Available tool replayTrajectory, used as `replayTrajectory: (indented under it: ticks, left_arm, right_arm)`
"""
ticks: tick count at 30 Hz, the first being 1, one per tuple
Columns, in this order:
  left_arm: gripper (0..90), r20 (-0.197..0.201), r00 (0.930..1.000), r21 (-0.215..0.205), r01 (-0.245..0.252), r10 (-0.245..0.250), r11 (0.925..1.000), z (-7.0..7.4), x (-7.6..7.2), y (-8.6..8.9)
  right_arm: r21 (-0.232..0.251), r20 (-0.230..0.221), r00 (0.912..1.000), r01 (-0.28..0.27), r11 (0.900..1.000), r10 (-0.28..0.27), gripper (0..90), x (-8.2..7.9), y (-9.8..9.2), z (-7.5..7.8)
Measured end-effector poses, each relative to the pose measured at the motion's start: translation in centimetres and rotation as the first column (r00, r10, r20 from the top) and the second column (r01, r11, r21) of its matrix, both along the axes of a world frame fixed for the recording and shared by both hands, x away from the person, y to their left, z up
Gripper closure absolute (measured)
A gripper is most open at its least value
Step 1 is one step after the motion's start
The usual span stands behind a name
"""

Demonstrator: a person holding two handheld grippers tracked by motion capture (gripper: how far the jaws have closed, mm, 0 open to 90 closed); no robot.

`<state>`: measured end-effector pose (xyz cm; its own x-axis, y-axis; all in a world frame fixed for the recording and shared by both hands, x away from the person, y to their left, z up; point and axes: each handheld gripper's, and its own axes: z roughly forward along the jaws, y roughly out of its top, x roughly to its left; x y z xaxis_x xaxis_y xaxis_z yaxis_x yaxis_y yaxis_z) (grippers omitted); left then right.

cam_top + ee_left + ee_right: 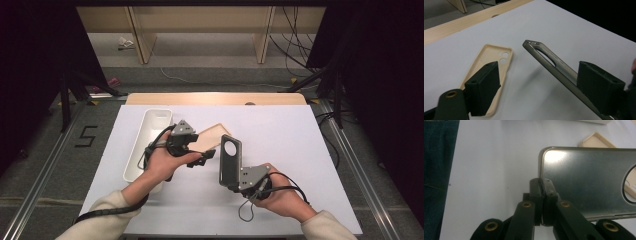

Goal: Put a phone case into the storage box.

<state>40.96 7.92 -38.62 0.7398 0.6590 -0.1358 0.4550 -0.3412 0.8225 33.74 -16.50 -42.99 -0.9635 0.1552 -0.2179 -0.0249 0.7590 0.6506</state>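
Grey phone case (584, 182): brushed metal look, slight sheen.
Beige phone case (489, 67): matt, smooth plastic.
White bench (280, 145): matt; pale wood edge.
Jaws: matt black plastic.

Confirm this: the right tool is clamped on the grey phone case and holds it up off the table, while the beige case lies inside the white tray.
One thing is wrong. The beige case is not inside the white tray; it lies flat on the white table beside it, as the high view shows. The rest stands: the right tool is clamped on the grey phone case and holds it up off the table.
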Motion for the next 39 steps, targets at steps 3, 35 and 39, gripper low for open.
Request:
replayTrajectory:
  ticks: [3,35,39]
  left_arm:
    - [19.4,-0.017,0.9998,0.006,-0.008,0.008,0.9999,0.1,0.8,-0.9]
    - [67.5,-0.306,0.949,-0.022,-0.087,0.076,0.996,-1.1,5.1,-3.8]
    - [71.4,-0.293,0.9543,-0.074,-0.085,0.059,0.9936,-0.7,4.5,-4.0]
  right_arm:
    - [0.001,0.0,1.0,-0.001,1.0,0.001,89.4,-0.1,0.1,0.0]
    - [-0.041,0.052,0.9981,-0.032,0.999,0.034,89.4,-0.3,1.0,0.1]
    - [-0.054,0.047,0.998,-0.041,0.998,0.043,89.3,-0.3,1.2,-0.2]
